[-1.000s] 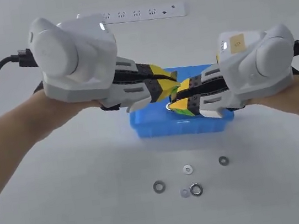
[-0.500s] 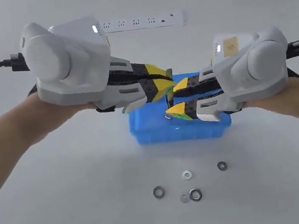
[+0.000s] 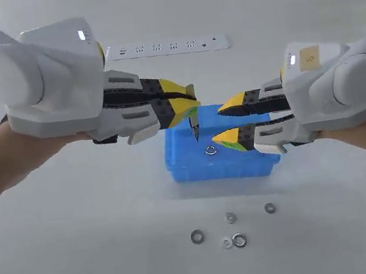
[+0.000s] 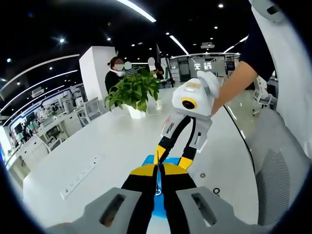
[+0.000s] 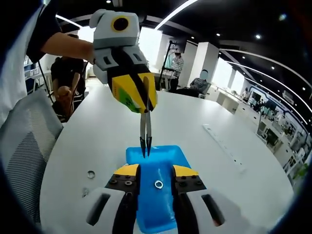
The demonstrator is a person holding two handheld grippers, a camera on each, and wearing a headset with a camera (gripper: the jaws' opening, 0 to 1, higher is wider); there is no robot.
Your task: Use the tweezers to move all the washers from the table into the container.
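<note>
**A:** Where are the tweezers [image 3: 195,126] right now?

**B:** The left claw [image 3: 186,102] is clamped shut on their upper end. Their long axis runs almost straight down, with the tips hanging over the blue container [image 3: 221,169]. I can't see anything pinched between the tips.

**A:** And the right claw [image 3: 222,121]?

**B:** Its jaws are apart and it holds nothing. It hovers over the container's other side and faces the tweezers.

**A:** What about the washers?

**B:** A lone washer [image 3: 210,150] lies flat inside the container, just below the tweezer tips. Five loose washers [image 3: 239,240] lie on the tabletop [image 3: 82,246], all on the person's side of the container and well clear of its near wall. Two sit closer to that wall. The other three are farther out, and two of those are almost touching.

**A:** So which way does the next move go?

**B:** My guess is away from the container, toward the person and down. The loose washers lie below and nearer the body than the tips do. They sit roughly under the gap between the two claws, so neither hand is much closer. The left claw has the tool, though, so the reach is its job.

**A:** Any catch?

**B:** They lie flat, so the upright tips would probably have to straddle a rim.
</note>
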